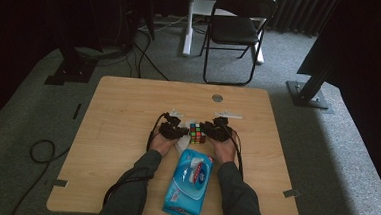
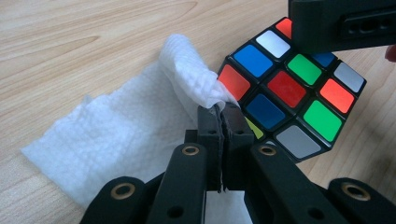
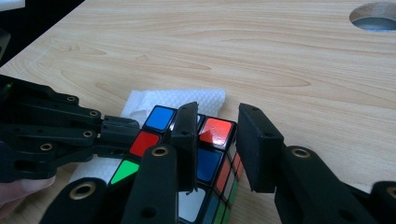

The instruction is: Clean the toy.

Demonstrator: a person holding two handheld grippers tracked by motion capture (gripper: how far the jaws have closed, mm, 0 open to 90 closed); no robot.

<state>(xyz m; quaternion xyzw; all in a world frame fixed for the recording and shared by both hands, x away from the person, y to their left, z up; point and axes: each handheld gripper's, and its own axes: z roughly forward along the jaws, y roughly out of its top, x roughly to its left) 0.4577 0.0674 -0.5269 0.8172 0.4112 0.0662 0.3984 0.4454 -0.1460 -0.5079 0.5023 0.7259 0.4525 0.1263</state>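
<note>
Right now, pinching a fold of the white wipe (image 2: 126,135) between the pressed-together jaws of the left gripper (image 2: 223,112), with that bunched fold touching a red square at the edge of the cube (image 2: 289,88). Clamping the cube across an upper edge with the right gripper (image 3: 218,109), one jaw on the top face and the other down the side, apparently tight. Judging the cube hard, light and glossy, so likely to slip or to twist a layer under an edge grip; better held square across two flat opposite faces. Judging the wipe thin, limp and probably damp: no use for pushing, only for dragging, so best taken near its border with a small fold bunched up as padding. Rubbing gently, to avoid snagging it in the grooves between squares. Leaving the rest of the wipe spread flat on the wooden table (image 1: 128,108), with the cube near the middle between both hands and the blue pack of wipes (image 1: 189,182) closer in, between the forearms.
</note>
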